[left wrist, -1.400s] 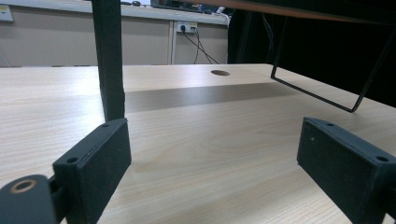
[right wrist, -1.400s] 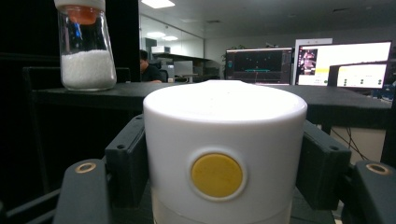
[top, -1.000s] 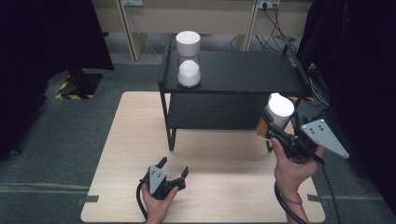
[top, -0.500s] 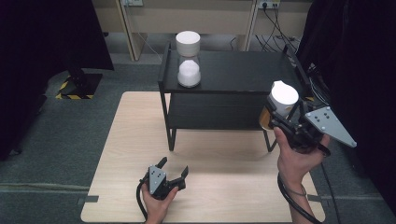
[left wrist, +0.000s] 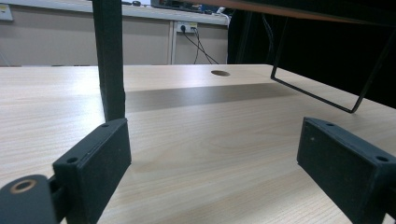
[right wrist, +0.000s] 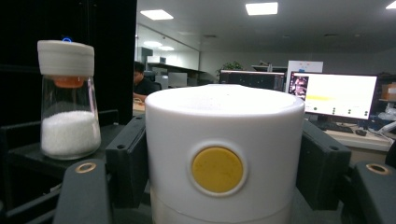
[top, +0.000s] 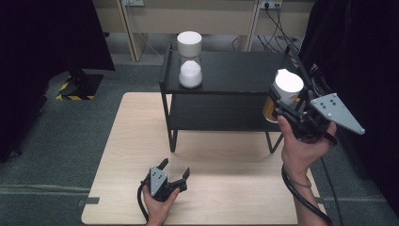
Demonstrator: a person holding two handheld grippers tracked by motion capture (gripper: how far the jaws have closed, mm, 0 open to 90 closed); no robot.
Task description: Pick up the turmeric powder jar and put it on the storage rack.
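Observation:
My right gripper [top: 288,104] is shut on a jar with a white cap [top: 288,84] and yellow contents, held in the air beside the right end of the black shelf [top: 235,70]. In the right gripper view the white cap [right wrist: 224,149], with a yellow dot on it, sits clamped between both jaws. A second glass jar [top: 189,59] with a white cap and white grains stands on the shelf's top at the left; it is at the left [right wrist: 68,100] in the right gripper view. My left gripper [top: 173,170] rests open near the table's front edge, nothing between its jaws.
The black two-level shelf stands at the back of the wooden table [top: 131,141]; its leg [left wrist: 109,60] rises just ahead of my left gripper. A round hole [left wrist: 220,73] is in the tabletop. Dark curtains hang left and right.
My right gripper has risen with the yellow jar, from beside the shelf's lower level to about the height of its top. The left gripper has stayed put.

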